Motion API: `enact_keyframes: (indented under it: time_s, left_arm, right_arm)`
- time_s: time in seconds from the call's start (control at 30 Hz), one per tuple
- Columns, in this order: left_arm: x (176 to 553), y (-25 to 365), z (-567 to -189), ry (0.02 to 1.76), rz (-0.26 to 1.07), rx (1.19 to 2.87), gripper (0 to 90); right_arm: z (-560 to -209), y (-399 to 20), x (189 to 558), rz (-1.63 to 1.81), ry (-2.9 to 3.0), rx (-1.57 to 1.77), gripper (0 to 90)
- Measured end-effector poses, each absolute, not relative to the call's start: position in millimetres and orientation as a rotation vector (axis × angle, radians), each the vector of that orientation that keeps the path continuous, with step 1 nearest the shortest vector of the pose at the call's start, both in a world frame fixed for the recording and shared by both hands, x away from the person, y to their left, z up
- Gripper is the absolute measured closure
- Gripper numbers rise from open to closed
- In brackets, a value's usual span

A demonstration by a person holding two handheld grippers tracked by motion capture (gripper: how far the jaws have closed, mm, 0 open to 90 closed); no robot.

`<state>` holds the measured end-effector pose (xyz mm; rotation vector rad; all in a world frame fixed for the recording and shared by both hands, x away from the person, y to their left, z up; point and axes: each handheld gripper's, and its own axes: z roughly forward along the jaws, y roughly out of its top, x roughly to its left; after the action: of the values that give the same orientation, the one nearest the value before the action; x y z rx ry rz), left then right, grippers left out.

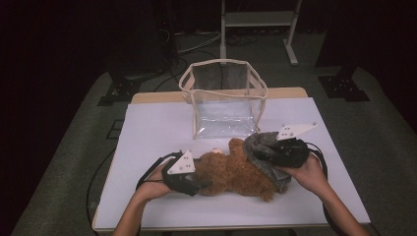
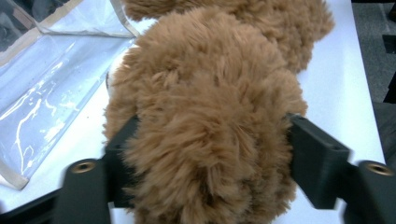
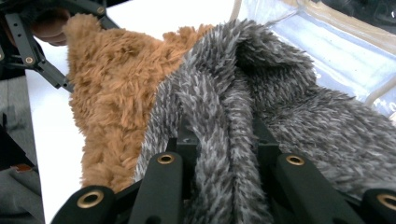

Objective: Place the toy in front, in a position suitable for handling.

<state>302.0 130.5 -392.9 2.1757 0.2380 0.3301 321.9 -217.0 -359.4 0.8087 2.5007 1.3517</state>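
Brown plush teddy bear (image 1: 235,173) lying on its side on the white table (image 1: 147,132), just in front of the clear plastic bag (image 1: 223,98) standing open-topped behind it

Left gripper (image 2: 205,158) set around the bear's fluffy head end, jaws on either side of the fur and pressing into it, seemingly to pin the toy down and keep it from sliding

Right gripper (image 3: 219,140) nearly closed, pinching a fold of the grey furry garment (image 3: 280,107) between its jaws, the fabric bunched over the bear's other end in the high view (image 1: 265,147)

Held so, probably, to pull the grey piece along or off the body while the other end stays anchored

Bag close by, mouth up, likely waiting to receive one of the soft items

Risk: pile slipping out of the pinch if tugged hard
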Motion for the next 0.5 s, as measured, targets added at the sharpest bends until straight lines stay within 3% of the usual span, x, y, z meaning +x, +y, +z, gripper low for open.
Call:
enact_keyframes:
  time_s: [0.1, 0.23, 0.5]
  left_arm:
    - [304, 130, -389, 0.257, 0.315, 2.126, 18.7]
    - [301, 126, -394, 0.238, 0.298, 2.177, 29.9]
    - [300, 126, -395, 0.233, 0.275, 2.172, 36.3]
  right_arm:
    - [-365, -219, 310, 1.375, 2.498, 0.79, 71.4]
    - [-363, -219, 300, 1.378, 2.5, 0.758, 71.3]
    - [-359, -248, 316, 1.392, 2.433, 0.872, 70.9]
